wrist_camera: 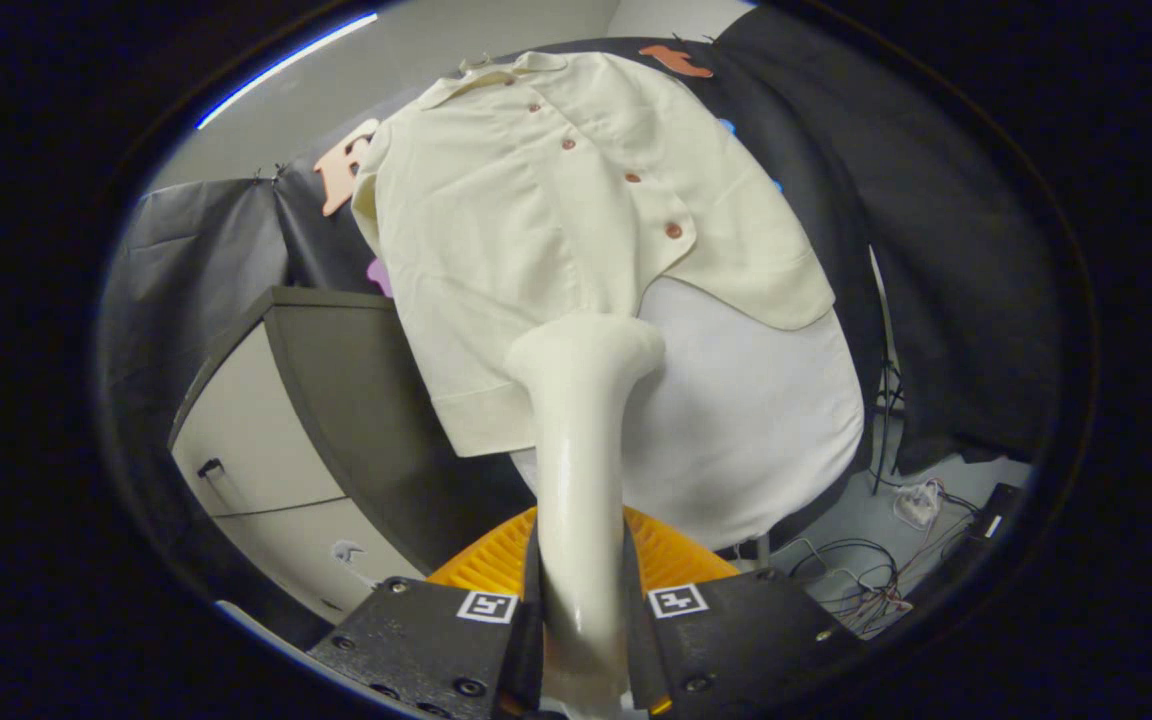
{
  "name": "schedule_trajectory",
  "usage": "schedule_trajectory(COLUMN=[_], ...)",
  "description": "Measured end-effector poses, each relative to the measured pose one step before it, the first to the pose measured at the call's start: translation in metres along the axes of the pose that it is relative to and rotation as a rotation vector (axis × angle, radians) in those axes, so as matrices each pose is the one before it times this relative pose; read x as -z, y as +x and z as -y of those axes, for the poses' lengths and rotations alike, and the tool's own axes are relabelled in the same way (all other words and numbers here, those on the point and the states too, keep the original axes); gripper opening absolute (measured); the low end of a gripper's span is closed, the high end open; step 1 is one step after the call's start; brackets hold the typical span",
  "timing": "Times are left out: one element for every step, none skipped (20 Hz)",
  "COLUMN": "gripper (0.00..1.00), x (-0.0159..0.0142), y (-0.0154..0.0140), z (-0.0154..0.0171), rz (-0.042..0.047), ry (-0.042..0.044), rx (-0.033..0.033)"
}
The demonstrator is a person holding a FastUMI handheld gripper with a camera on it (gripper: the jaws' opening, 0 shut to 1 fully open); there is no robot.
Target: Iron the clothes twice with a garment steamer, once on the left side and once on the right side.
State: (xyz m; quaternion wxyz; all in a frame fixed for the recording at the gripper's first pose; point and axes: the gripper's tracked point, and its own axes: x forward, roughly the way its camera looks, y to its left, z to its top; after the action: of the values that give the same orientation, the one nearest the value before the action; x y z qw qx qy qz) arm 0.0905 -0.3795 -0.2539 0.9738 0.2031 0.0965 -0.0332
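The gripper (pixel 581 610) is clenching the garment steamer (pixel 581 420), whose head is meeting the cream shirt (pixel 536 230). The shirt is hanging on a pale board (pixel 766 420), beside a cabinet (pixel 266 440), with cables (pixel 866 580) lying on the floor.

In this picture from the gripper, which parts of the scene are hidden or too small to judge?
- Gripper, shut on the cream plastic garment steamer: its handle base is cut off below the fingers.
- Steamer head face: turned away toward the cream short-sleeved buttoned shirt, so contact is unclear.
- Shirt's hanger: hidden under the collar.
- Orange ribbed object: mostly hidden behind steamer and fingers.
- Cables on the floor: too small to trace.
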Motion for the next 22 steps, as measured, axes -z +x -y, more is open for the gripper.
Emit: schedule_trajectory(gripper=[0.33,0.33,0.33,0.33,0.33,0.33,0.33,0.33,0.33,0.33,0.33,0.33,0.33,0.33,0.33,0.33,0.33,0.33,0.33,0.33,0.33,0.33], x=[-0.01045,-0.01422,-0.01640,-0.01769,-0.02005,-0.01871,-0.02065,-0.02205,-0.01998,-0.02107,-0.02069,-0.02166,-0.01771,-0.01871,-0.01786,-0.01642,-0.01516,-0.01190,-0.01290,-0.01188,-0.01134,-0.00731], y=[-0.00362,-0.00231,-0.00182,0.00009,0.00086,0.00186,0.00215,0.00427,0.00436,0.00612,0.00666,0.00792,0.00684,0.00805,0.00540,0.00654,0.00601,0.00529,0.00719,0.00527,0.00548,0.00642], z=[-0.00206,-0.00012,-0.00017,0.00024,0.00115,0.00219,0.00214,0.00182,0.00225,0.00407,0.00368,0.00342,0.00313,0.00160,0.00241,0.00122,0.00071,0.00021,0.00166,0.00104,-0.00269,-0.00151], rz=[0.01408,0.02043,0.02118,0.02249,0.02461,0.01896,0.02408,0.02585,0.01965,0.02109,0.01821,0.02592,0.01525,0.01998,0.02034,0.01904,0.01417,0.00822,0.01706,0.01345,0.01472,0.00263], ry=[-0.00356,-0.01039,-0.00647,-0.00460,-0.00500,-0.00711,-0.00738,-0.00661,-0.00401,-0.00197,-0.00575,-0.00810,-0.00891,-0.00981,-0.00523,0.00067,0.00250,-0.00667,-0.00709,-0.00098,0.00742,0.01259], rx=[-0.00058,0.00302,0.00052,-0.00006,0.00318,0.00543,0.00676,0.00482,0.00457,0.00866,0.00937,0.01119,0.00996,0.00995,0.00675,0.00312,0.00038,0.00269,0.00651,0.00193,-0.00198,-0.00248])
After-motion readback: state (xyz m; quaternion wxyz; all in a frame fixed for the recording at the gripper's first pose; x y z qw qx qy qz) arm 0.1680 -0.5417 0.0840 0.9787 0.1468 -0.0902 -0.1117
